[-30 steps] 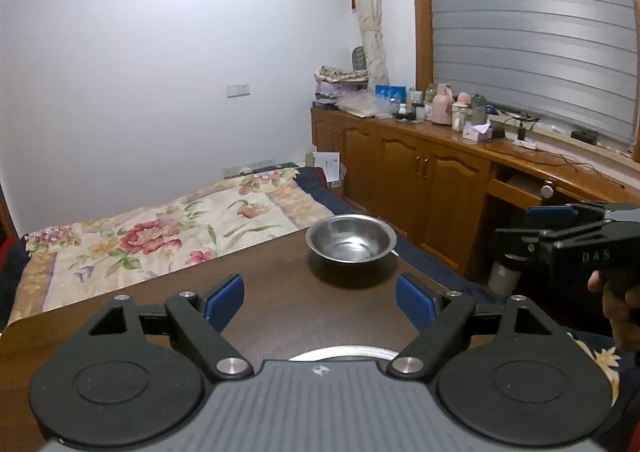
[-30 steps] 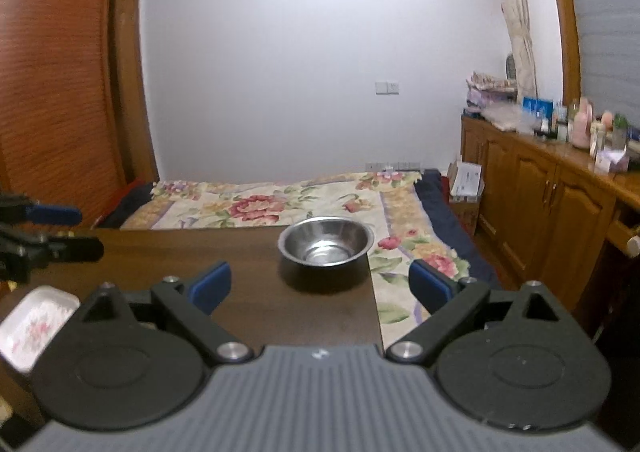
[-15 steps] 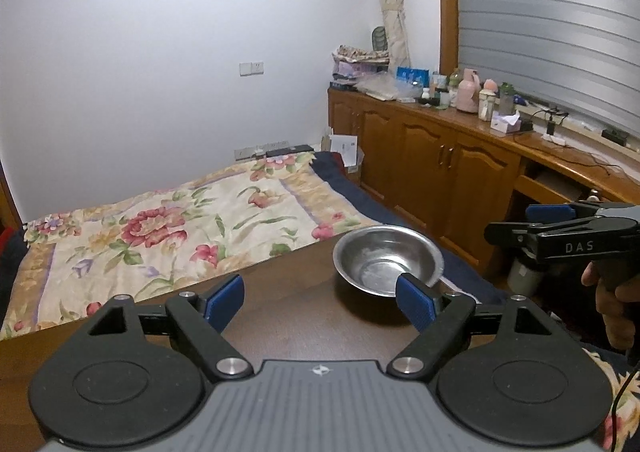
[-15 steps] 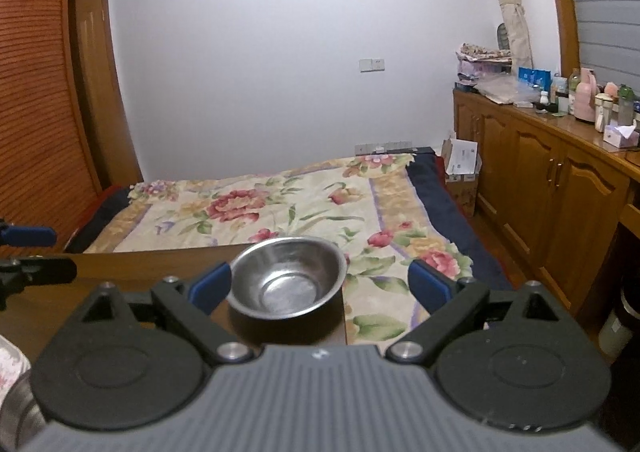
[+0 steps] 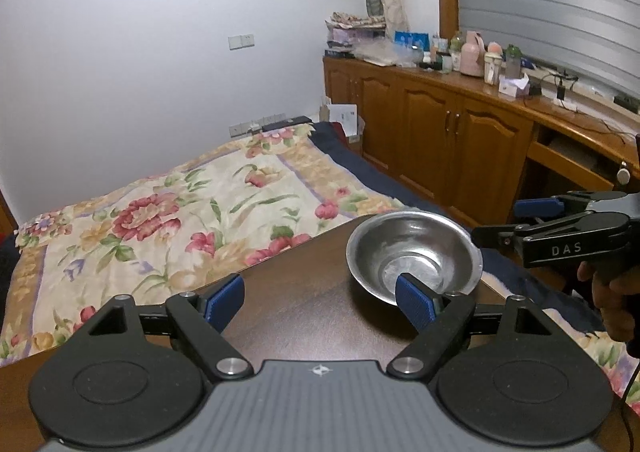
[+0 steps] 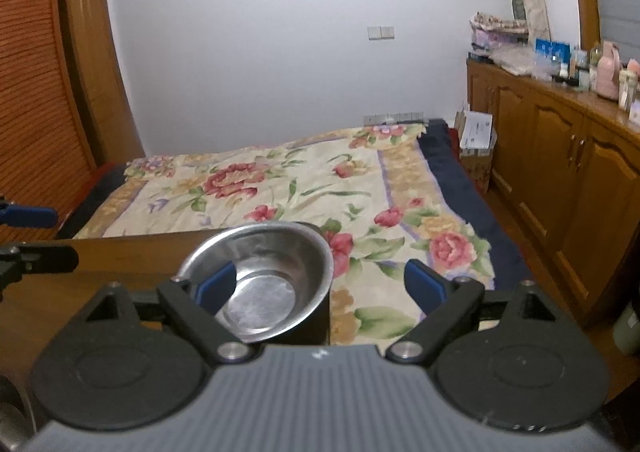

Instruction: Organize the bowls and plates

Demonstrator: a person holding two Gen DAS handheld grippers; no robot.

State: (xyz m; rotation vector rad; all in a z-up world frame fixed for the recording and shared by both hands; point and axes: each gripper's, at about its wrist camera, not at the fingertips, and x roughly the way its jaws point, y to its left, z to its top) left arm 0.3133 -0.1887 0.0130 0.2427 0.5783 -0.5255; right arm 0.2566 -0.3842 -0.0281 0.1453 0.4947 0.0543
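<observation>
The bowl (image 5: 414,252) is silver metal, shiny, with a paler dull circle at its bottom. The table (image 5: 312,316) under it is dark brown wood. The bedspread (image 5: 192,211) is cream with big red and pink flowers, green leaves and a yellow-and-lilac border; its edge is dark navy. The cabinets (image 5: 452,139) are warm orange-brown wood. The wall (image 5: 160,31) is plain white. The left gripper (image 5: 320,298) is black with blue pads on grey ribbed housing, and the right gripper (image 6: 320,286) has the same colours. The wardrobe (image 6: 32,91) is reddish brown with fine horizontal slats.

White walls (image 5: 140,51), floral bed (image 5: 180,211), wooden cabinets (image 5: 440,131) under shuttered window (image 5: 560,3).
</observation>
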